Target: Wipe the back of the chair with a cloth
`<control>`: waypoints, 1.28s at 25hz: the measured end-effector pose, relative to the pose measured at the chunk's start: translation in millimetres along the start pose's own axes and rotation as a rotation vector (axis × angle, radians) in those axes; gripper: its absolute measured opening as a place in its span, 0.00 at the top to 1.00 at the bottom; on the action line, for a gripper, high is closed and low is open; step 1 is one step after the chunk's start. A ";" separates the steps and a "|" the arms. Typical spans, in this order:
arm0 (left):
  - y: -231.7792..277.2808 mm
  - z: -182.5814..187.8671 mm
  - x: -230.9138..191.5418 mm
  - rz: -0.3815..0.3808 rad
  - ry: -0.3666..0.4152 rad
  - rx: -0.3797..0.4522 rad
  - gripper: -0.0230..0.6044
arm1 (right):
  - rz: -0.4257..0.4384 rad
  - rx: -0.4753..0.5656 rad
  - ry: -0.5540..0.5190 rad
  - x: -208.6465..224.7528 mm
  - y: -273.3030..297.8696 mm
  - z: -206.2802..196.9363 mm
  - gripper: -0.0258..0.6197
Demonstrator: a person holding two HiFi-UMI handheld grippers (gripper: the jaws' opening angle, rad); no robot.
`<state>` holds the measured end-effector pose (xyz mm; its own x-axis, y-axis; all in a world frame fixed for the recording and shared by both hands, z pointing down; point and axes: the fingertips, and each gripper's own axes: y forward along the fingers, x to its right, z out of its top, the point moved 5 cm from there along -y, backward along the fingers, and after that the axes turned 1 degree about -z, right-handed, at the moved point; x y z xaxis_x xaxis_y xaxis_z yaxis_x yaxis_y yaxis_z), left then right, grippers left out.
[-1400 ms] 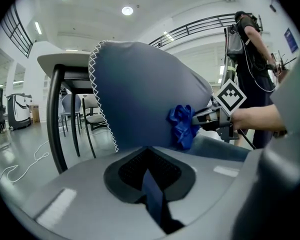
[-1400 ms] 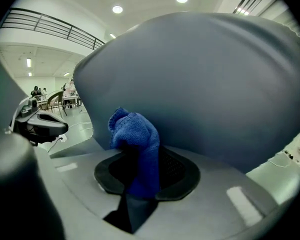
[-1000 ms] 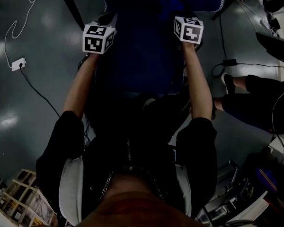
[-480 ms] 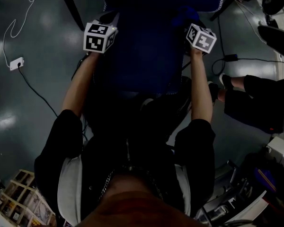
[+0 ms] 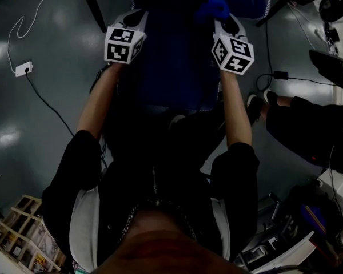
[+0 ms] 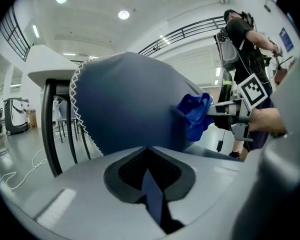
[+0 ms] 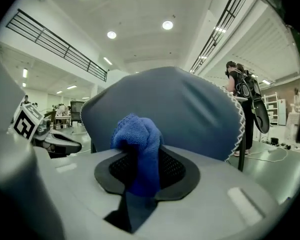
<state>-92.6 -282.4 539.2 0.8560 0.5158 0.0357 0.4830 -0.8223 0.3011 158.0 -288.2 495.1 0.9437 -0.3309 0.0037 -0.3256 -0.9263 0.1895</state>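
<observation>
In the head view the blue chair back (image 5: 171,56) stands in front of me, between my two arms. My right gripper (image 5: 220,19) is shut on a bunched blue cloth (image 5: 212,7), which lies against the upper right part of the chair back. The right gripper view shows the cloth (image 7: 138,139) clamped at the jaw tips (image 7: 139,156), with the chair back (image 7: 180,114) right behind it. My left gripper (image 5: 137,18) sits at the chair back's left edge. Its jaws (image 6: 148,151) are shut, with nothing seen between them. From there the cloth (image 6: 195,113) shows on the chair back (image 6: 125,104).
A white power strip (image 5: 23,69) and its cable lie on the grey floor at left. Another person's legs (image 5: 297,124) are close by on the right. A black table leg (image 6: 49,129) stands behind the chair. Boxes (image 5: 23,233) sit at lower left.
My right gripper with the cloth swung out to the right, then came back in and moved further up the chair back. The left gripper shifted only slightly upward.
</observation>
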 end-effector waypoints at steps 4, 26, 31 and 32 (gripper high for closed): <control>-22.4 29.4 10.6 -0.017 -0.022 -0.058 0.95 | 0.051 -0.057 0.017 -33.1 -6.7 24.5 0.81; -293.0 363.3 27.2 0.101 -0.120 -0.048 0.95 | 0.074 -0.198 -0.008 -192.4 -187.2 345.4 0.81; -345.5 380.8 54.0 0.114 -0.164 -0.072 0.95 | 0.095 -0.158 0.005 -209.0 -237.1 386.1 0.81; -357.5 380.3 59.2 0.120 -0.167 -0.075 0.95 | 0.102 -0.147 0.001 -214.4 -246.6 387.9 0.81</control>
<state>-144.4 -49.4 71.4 0.9283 0.3630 -0.0805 0.3656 -0.8520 0.3747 13.0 -58.6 66.7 0.9062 -0.4217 0.0313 -0.4076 -0.8514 0.3300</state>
